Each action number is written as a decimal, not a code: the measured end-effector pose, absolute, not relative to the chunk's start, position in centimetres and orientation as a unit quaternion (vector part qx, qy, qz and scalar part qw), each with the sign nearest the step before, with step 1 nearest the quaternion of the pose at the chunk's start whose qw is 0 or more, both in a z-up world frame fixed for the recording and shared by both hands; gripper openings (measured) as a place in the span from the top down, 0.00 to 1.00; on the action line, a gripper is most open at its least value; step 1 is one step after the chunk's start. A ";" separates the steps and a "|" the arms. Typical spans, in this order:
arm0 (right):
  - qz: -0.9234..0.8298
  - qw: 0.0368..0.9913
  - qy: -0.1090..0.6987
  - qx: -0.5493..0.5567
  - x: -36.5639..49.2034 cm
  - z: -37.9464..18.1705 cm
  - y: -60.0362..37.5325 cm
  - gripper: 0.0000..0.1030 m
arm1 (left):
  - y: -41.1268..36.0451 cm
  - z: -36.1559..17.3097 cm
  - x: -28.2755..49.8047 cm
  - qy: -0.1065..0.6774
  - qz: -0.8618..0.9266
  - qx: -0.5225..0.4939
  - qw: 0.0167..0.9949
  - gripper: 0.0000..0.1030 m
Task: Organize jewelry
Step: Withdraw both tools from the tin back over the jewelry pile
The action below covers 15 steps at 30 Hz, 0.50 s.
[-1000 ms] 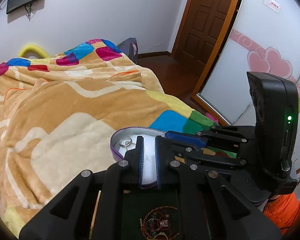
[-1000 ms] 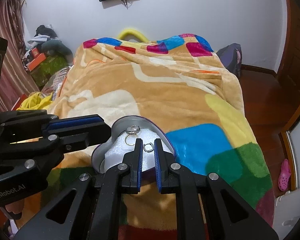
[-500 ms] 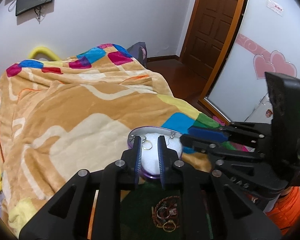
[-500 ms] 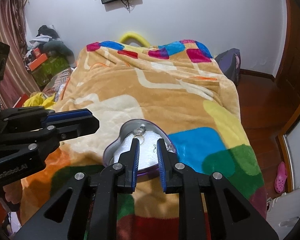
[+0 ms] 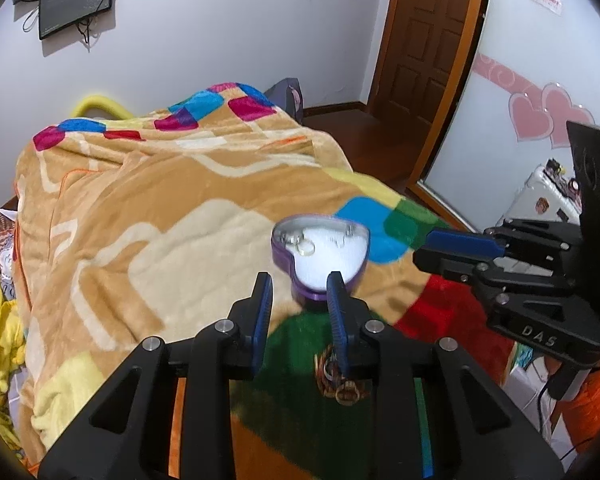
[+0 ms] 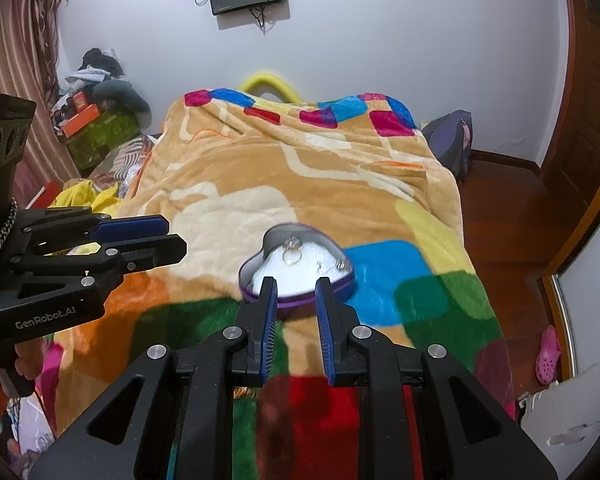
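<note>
A purple heart-shaped tin (image 6: 296,270) sits on the blanket (image 6: 300,176), nearer its foot edge, holding rings (image 6: 292,251) on white padding. The right gripper (image 6: 296,285) hovers spread and empty just before it; the left gripper (image 6: 172,236) hangs off the blanket's left edge.

Open purple heart-shaped tin (image 6: 296,272) on the blanket holds rings (image 6: 292,251) on white padding.

White lettering "GenRobot.AI" runs along the side of the left gripper (image 6: 140,236), seen left of the heart-shaped tin (image 6: 340,280). "DAS" is embossed on the right gripper (image 5: 456,250), right of the tin.
</note>
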State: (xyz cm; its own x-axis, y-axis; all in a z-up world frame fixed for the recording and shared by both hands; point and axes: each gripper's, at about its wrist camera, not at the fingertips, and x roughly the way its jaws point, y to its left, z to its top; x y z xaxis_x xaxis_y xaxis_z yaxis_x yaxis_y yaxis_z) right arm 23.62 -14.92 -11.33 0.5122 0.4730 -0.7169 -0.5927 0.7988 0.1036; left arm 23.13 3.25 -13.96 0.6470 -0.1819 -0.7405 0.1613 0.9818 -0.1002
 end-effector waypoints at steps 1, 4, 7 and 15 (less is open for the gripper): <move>0.307 0.865 0.389 -0.079 23.4 -11.6 -14.9 0.82 | 3.2 -14.3 22.9 0.414 -0.094 -0.011 0.905 0.73; 0.305 0.861 0.399 -0.079 22.8 -12.2 -15.1 0.82 | 3.2 -15.7 22.2 0.432 -0.094 -0.012 0.897 0.73; 0.302 0.859 0.407 -0.077 22.1 -12.8 -15.5 0.82 | 3.2 -17.4 21.7 0.451 -0.094 -0.016 0.887 0.73; 0.292 0.853 0.427 -0.076 21.1 -14.1 -16.1 0.82 | 2.1 -21.4 21.3 0.495 -0.098 -0.028 0.863 0.73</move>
State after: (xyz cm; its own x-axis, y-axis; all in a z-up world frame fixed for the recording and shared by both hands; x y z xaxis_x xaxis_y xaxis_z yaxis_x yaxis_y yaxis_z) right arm 21.11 -16.07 -14.12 0.4657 0.4327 -0.7720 -0.5621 0.8184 0.1196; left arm 21.26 2.14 -21.41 0.4912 -0.1978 -0.8483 0.1421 0.9790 -0.1459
